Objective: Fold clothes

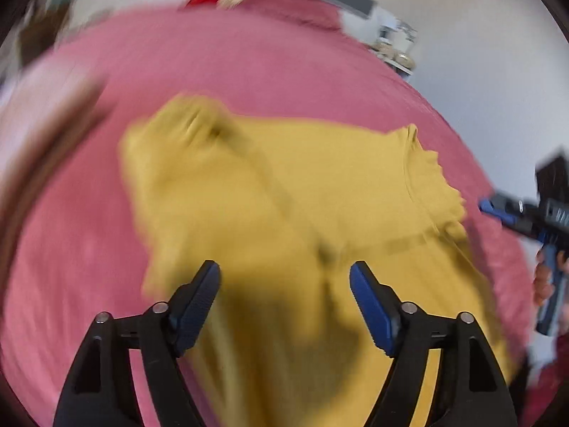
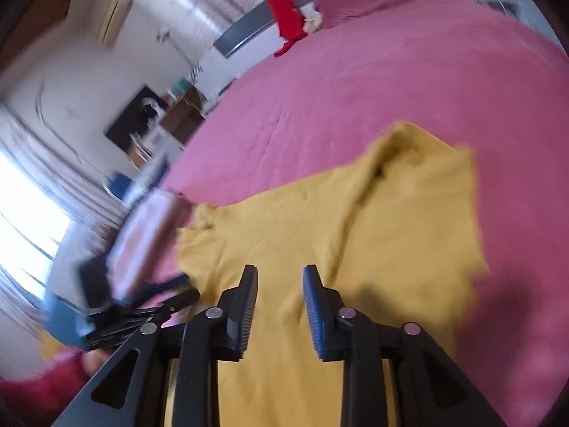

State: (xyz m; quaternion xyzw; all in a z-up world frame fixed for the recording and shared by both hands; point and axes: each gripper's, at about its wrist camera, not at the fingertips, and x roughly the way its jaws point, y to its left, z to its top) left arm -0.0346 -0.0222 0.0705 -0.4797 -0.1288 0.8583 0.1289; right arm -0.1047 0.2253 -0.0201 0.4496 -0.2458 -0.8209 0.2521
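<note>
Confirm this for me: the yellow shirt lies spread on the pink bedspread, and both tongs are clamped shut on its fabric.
Not quite. The yellow shirt does lie spread on the pink bedspread, but neither pair grips it. The left wrist view shows the left tongs wide open above the cloth, and the right wrist view shows the right tongs with a clear gap, nothing pinched between them.

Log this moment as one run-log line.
task: fold clothes | left gripper: open, empty | right gripper: open, empty | yellow shirt: spread on pink bedspread, not held

Yellow shirt (image 1: 284, 195) blurred, near end cut by frame edge
</note>
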